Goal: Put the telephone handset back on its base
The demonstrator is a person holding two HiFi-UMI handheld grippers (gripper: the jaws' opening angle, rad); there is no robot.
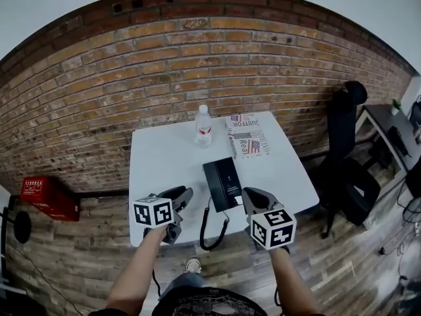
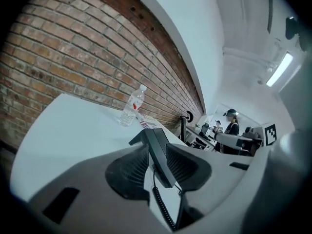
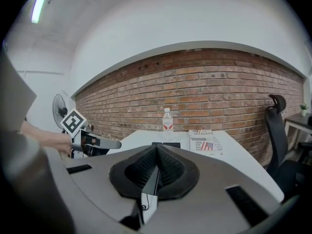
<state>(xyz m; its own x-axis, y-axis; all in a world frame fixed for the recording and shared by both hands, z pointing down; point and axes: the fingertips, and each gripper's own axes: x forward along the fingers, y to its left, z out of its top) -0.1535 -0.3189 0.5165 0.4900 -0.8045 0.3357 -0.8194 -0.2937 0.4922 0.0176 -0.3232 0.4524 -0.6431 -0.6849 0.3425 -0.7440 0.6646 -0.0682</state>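
Note:
The black telephone point(image 1: 222, 182) lies on the white table point(image 1: 164, 157) near its front edge; I cannot tell the handset from the base. Its coiled cord point(image 1: 205, 232) loops down over that edge. My left gripper point(image 1: 182, 208) hovers just left of the phone, open and empty. In the left gripper view the phone point(image 2: 156, 145) and cord point(image 2: 163, 206) show through the gap between the jaws point(image 2: 156, 155). My right gripper point(image 1: 248, 193) sits just right of the phone, shut on nothing. In the right gripper view the pads meet point(image 3: 157, 150) below the phone point(image 3: 165, 144).
A water bottle point(image 1: 204, 125) and a newspaper point(image 1: 248, 137) sit at the table's far side by the brick wall. A black office chair point(image 1: 345, 157) stands to the right and a red crate point(image 1: 43, 193) on the floor to the left. People stand far off point(image 2: 230, 126).

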